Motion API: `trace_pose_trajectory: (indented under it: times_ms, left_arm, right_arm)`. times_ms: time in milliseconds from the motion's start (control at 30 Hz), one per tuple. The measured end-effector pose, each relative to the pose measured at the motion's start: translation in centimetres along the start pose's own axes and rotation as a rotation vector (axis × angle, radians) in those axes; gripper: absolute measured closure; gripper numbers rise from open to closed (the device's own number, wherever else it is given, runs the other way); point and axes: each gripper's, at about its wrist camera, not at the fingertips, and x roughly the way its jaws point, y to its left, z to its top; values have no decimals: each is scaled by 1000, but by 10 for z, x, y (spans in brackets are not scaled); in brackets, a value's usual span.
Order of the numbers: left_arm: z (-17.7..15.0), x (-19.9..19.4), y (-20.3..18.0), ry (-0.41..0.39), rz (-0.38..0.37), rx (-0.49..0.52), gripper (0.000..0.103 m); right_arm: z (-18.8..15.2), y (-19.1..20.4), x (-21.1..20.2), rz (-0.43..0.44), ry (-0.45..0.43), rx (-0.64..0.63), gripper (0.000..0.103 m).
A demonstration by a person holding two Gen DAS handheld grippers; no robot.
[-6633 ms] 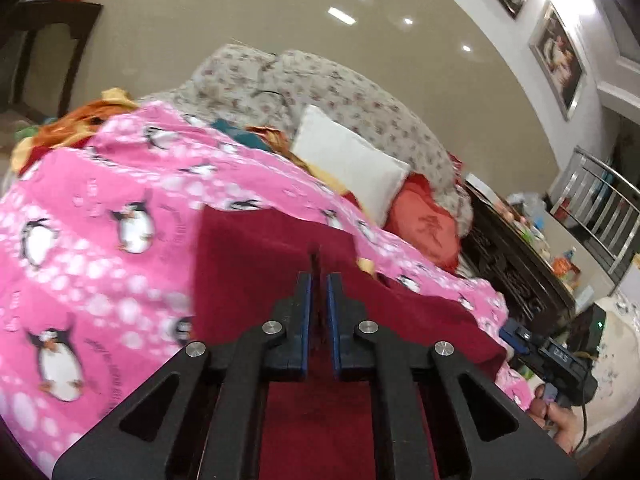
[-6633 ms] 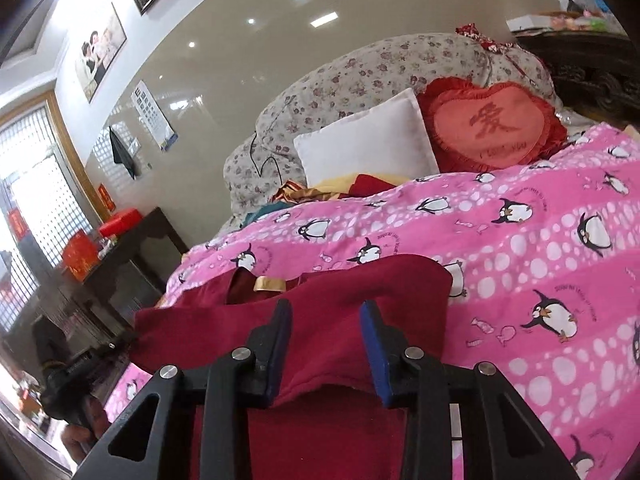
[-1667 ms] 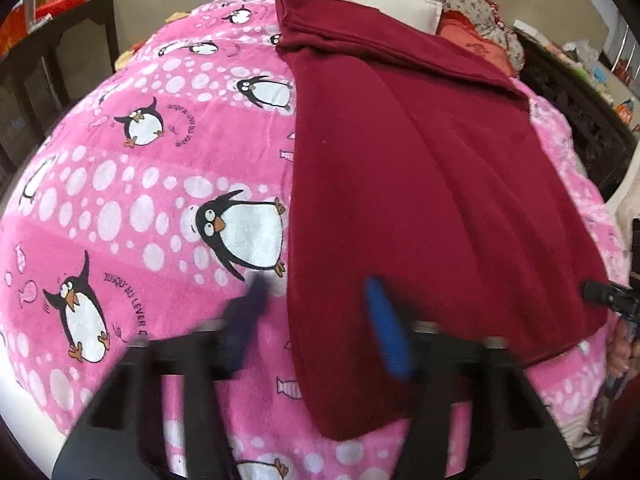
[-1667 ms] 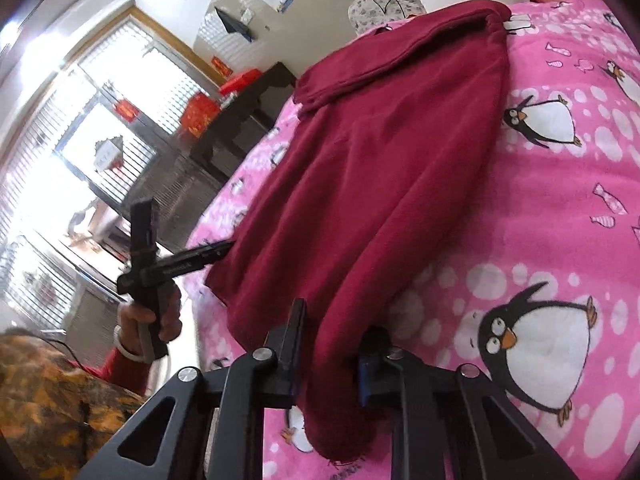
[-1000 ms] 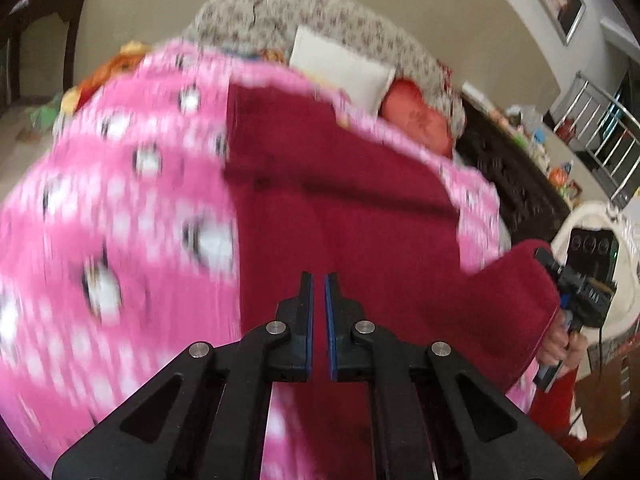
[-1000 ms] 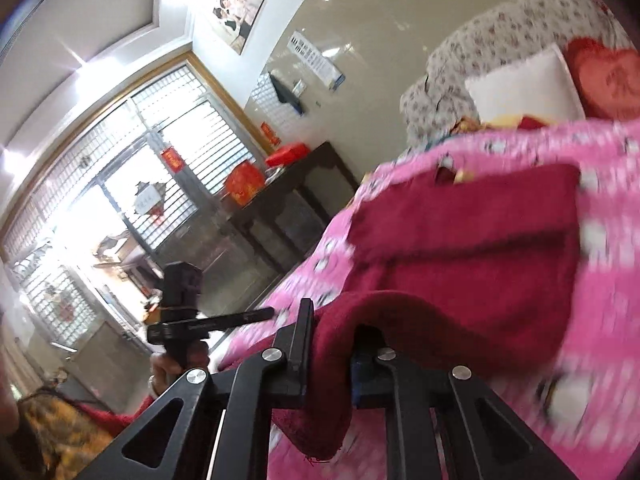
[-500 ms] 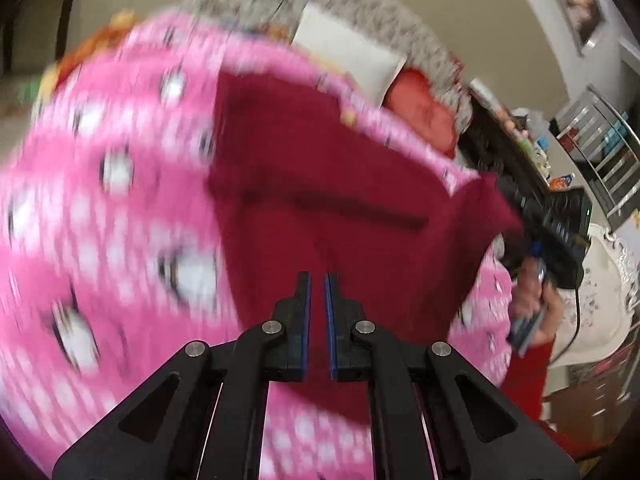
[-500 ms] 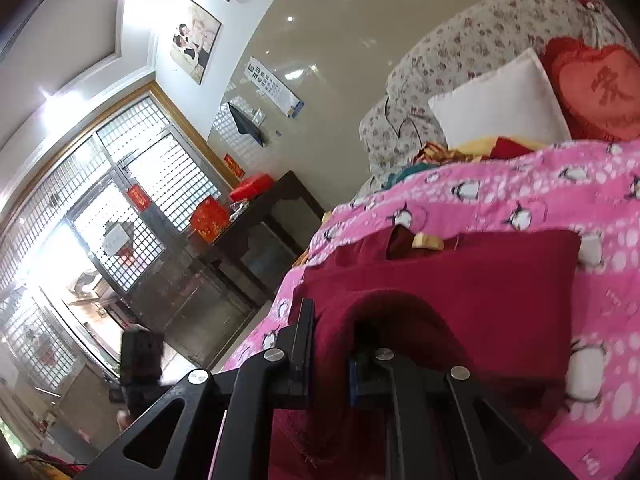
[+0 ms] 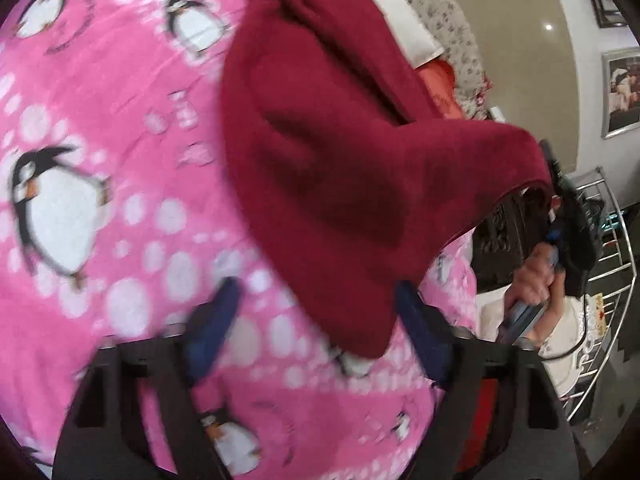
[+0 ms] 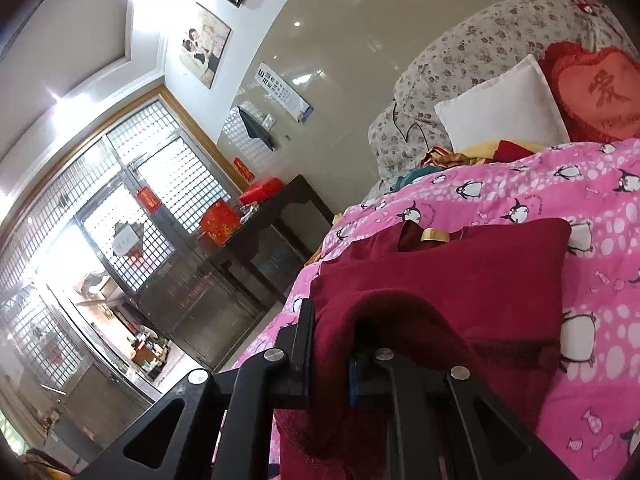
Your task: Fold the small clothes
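Soft, light red garment [image 9: 320, 152] on the bed [image 9: 100, 128]: right hand-held gripper [image 10: 330, 364] clamps one lifted corner, left hand-held gripper [image 9: 316, 328] gapes empty beside the other, a likely hold.

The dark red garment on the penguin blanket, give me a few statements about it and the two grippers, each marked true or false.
1. The right gripper is shut on the dark red garment. True.
2. The left gripper is shut on the garment. False: its fingers stand wide apart, holding nothing.
3. The garment lies on a pink penguin blanket. True.
4. The whole garment lies flat. False: one corner is lifted off the blanket, toward the right gripper.
5. A white pillow sits beyond the blanket. True.
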Motion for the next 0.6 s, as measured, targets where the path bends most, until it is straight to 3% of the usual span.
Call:
trace_pose_trajectory:
  times_ms: [167, 233, 267, 300, 400, 600]
  left_arm:
    - [13, 23, -15, -26, -53, -45, 7]
    - [16, 28, -24, -2, -69, -9, 43]
    - [17, 35, -28, 58, -87, 23, 80]
    - [19, 38, -30, 104, -94, 40, 94]
    - [23, 21, -38, 86, -101, 103, 94]
    - [67, -52, -47, -70, -160, 166, 96]
  right_arm:
    - [-3, -4, -5, 13, -19, 27, 91]
    - [-5, -2, -9, 21, -26, 29, 91]
    - [-5, 0, -10, 20, -28, 25, 91]
    - [-5, 2, -13, 21, -30, 19, 91]
    - [-3, 10, -20, 30, -37, 3, 91]
    - [15, 20, -19, 90, -49, -16, 91]
